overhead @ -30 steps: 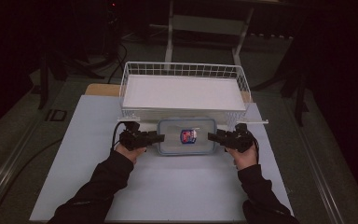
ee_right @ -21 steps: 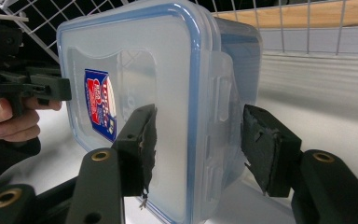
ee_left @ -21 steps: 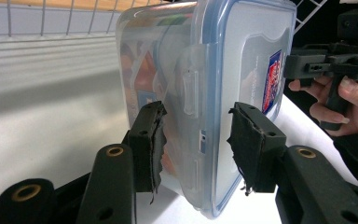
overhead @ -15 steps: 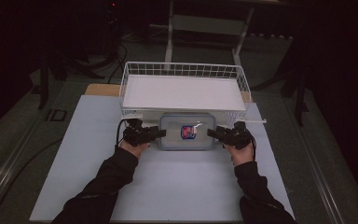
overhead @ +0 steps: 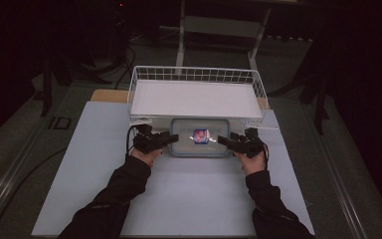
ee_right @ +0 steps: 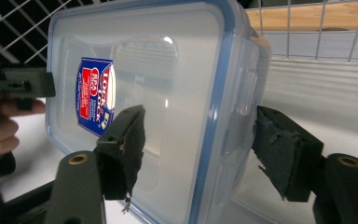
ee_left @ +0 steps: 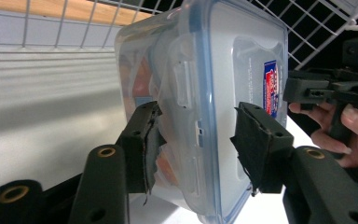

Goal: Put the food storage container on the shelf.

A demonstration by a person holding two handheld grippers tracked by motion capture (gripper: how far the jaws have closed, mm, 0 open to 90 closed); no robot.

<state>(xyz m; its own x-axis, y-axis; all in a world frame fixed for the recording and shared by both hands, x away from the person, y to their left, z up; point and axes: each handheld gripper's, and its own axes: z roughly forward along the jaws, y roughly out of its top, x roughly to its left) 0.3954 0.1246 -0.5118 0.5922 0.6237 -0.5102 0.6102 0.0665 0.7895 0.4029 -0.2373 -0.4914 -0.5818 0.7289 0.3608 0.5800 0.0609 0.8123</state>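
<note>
Now | left hand-held gripper [ee_left: 193,144], right hand-held gripper [ee_right: 200,154]: just opening, released astride container [overhead: 200,137] | label legible close-up

White wire basket [overhead: 197,74], white table mat [overhead: 94,164], wooden board [overhead: 110,95]

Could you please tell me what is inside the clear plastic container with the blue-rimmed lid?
Through the container's cloudy side wall, orange and reddish shapes show in the left gripper view. What they are I cannot tell; the lid and its label cover the rest.
</note>
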